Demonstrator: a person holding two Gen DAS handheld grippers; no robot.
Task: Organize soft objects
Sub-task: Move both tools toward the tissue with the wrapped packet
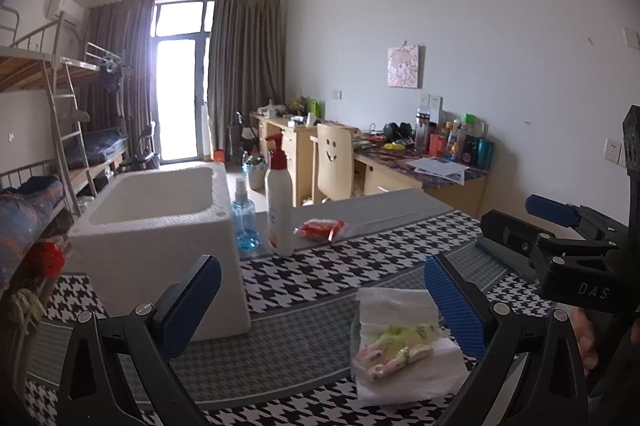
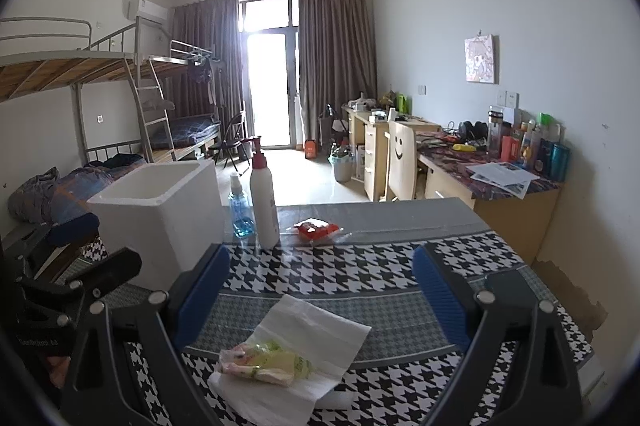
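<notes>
A white tissue [image 1: 400, 370] lies on the houndstooth table near me, with a green and pink tissue pack [image 1: 394, 348] on top. Both show in the right wrist view, tissue [image 2: 316, 326] and pack [image 2: 266, 362]. A red packet [image 1: 322, 229] [image 2: 316, 229] lies farther back. A white foam box [image 1: 160, 238] [image 2: 160, 214] stands open at the left. My left gripper [image 1: 320, 306] is open and empty, its right finger just over the tissue. My right gripper [image 2: 322, 296] is open and empty above the tissue; its body shows in the left wrist view [image 1: 560, 250].
A white pump bottle [image 1: 279, 202] [image 2: 264, 202] and a blue spray bottle [image 1: 244, 222] [image 2: 240, 214] stand beside the box. Bunk beds [image 2: 80, 98] are at the left. A cluttered desk [image 2: 492, 170] and chair [image 2: 402, 162] line the right wall.
</notes>
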